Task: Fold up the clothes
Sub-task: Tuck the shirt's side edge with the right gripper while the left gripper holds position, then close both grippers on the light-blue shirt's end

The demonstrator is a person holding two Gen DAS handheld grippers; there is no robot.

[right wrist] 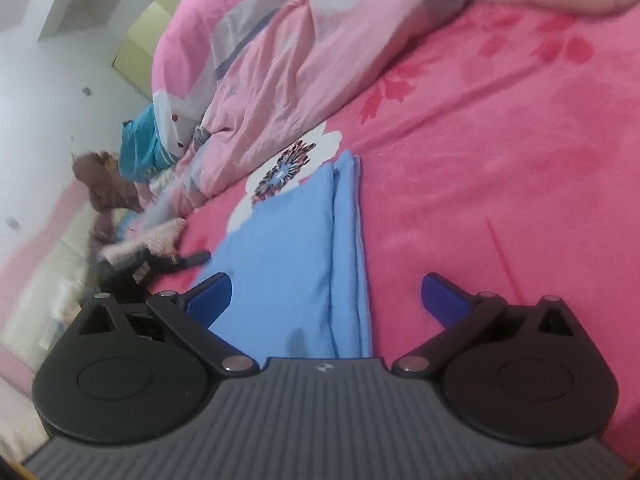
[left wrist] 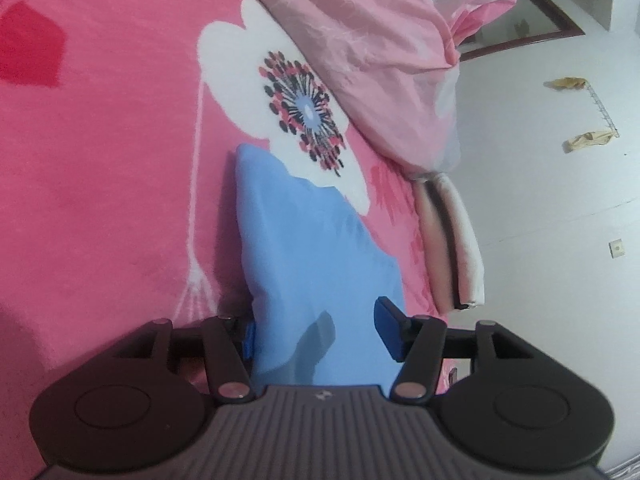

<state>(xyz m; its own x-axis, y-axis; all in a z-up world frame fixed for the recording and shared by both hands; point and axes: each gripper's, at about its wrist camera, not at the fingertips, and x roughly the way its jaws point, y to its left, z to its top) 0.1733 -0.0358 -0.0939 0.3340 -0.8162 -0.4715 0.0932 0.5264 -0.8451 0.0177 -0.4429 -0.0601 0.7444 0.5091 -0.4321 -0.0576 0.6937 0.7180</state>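
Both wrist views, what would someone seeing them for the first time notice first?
The blue cloth, folded into a long narrow shape, stands out against the bright pink blanket it lies on, its far end overlapping a big white flower print. Both grippers are open near its close end: the left gripper straddles it, the right gripper hovers over it. A crumpled pale pink quilt is heaped beyond the flower.
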